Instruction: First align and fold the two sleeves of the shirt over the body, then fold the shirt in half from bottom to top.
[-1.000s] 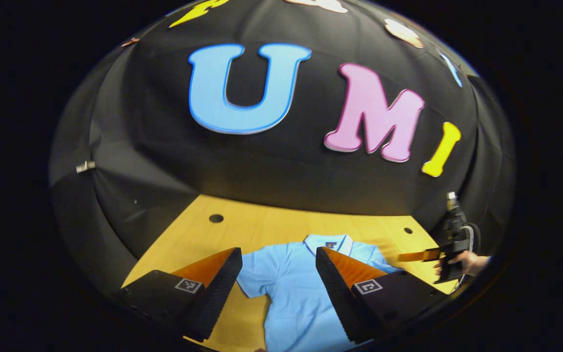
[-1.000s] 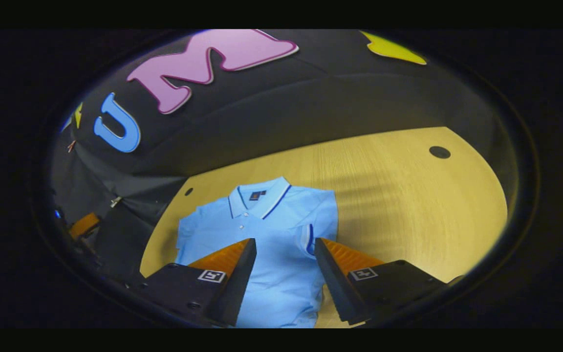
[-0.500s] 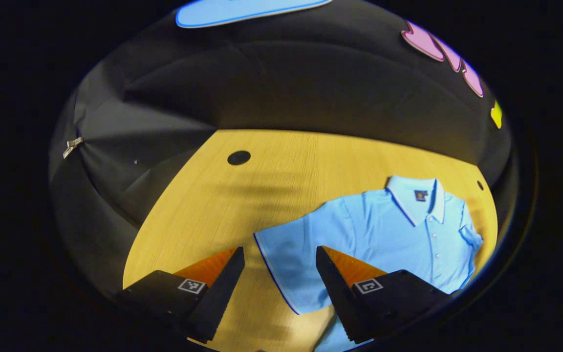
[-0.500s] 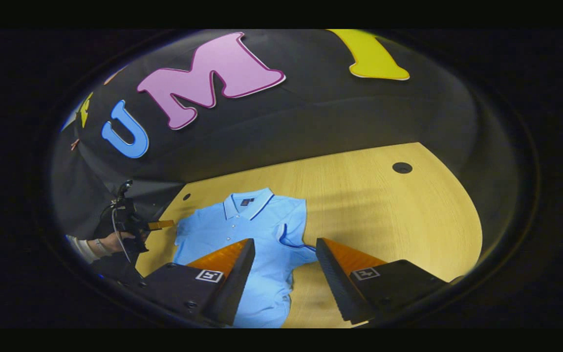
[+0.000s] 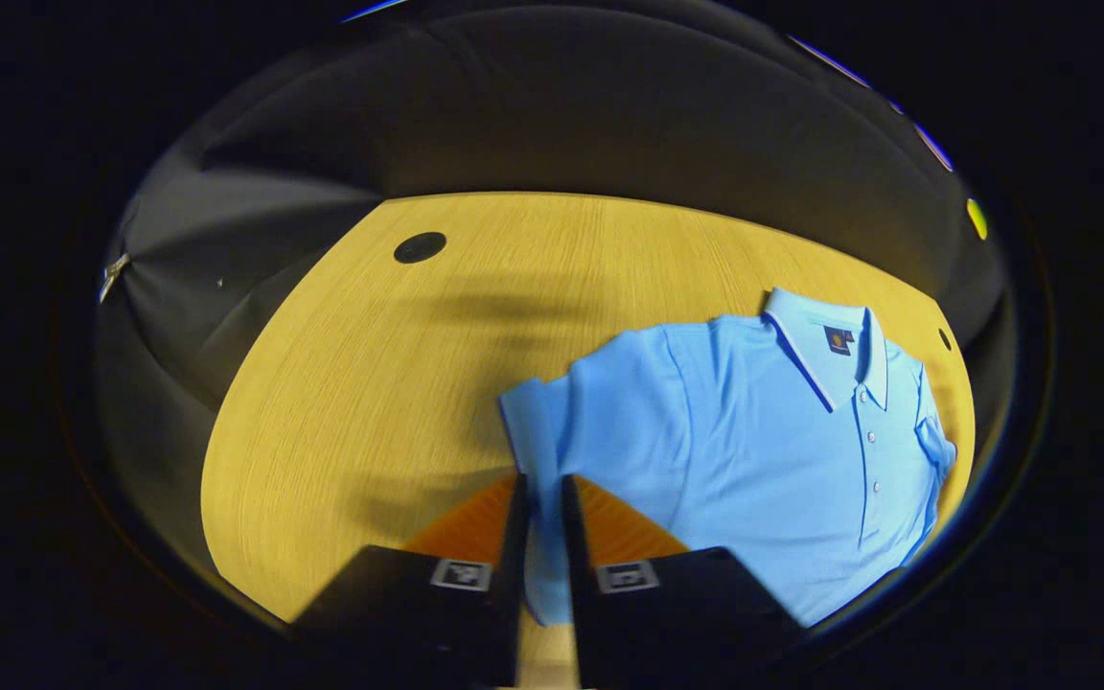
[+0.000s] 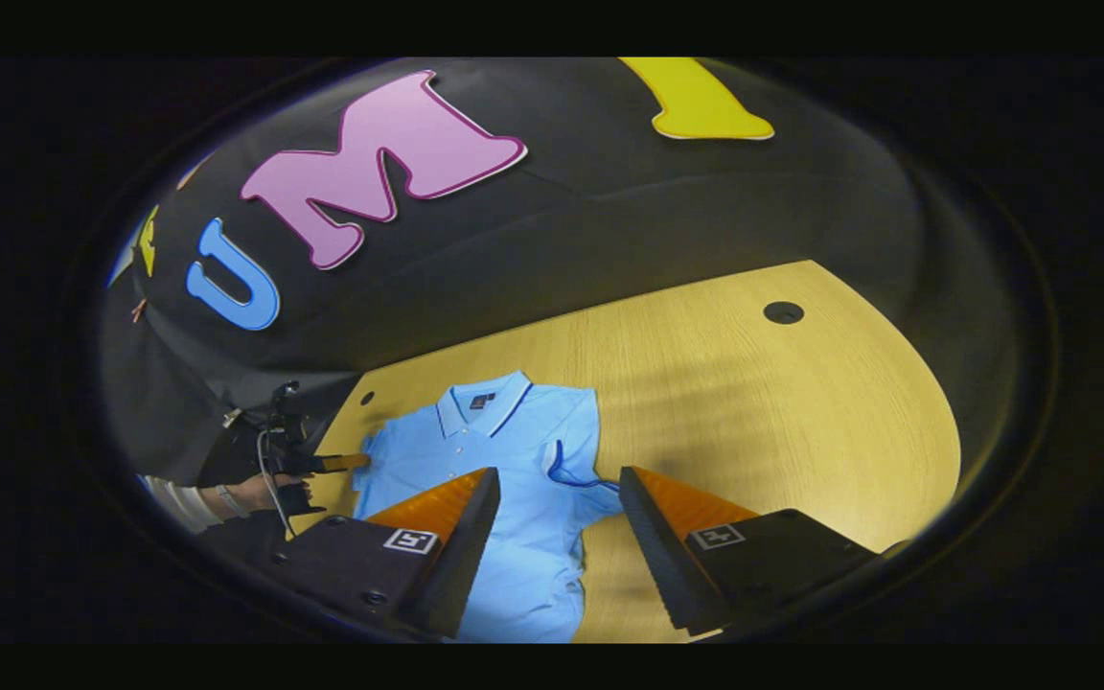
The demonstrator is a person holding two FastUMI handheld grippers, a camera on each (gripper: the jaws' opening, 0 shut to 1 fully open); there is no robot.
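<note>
A: Booth, wooden bench (image 5: 370, 383). Light-blue polo shirt (image 5: 753, 450) lies face up on it, collar (image 5: 825, 350) toward the far edge, buttons down the placket. That the subject?

B: Yes. In the left gripper view the left claw (image 5: 540, 498) is clamped on the cuff edge of the shirt's sleeve (image 5: 538, 431); fingers nearly together w/ a strip of blue fabric pinched between them. Sleeve bunches up just above the tips.

A: And the other side?

B: Right gripper view: right claw (image 6: 559, 489) spread wide, gripping nothing, poised above the shirt's (image 6: 504, 479) lower body. Other sleeve (image 6: 571, 460) already lies folded in over the body, its dark-trimmed cuff curled near the side seam.

A: Left claw visible from there too?

B: Yes, far left of that view: the left claw (image 6: 346, 463) held by a hand (image 6: 250, 494) w/ a pale cuff at the wrist, tips at the shirt's sleeve edge. A cable loops down from the device.

A: Anything else on the bench?

B: Two dark round holes in the top: one (image 5: 420, 246) near the far-left corner in the left gripper view, one (image 6: 783, 312) toward the far right in the right gripper view. Black cloth wall (image 5: 562, 115) behind.
</note>
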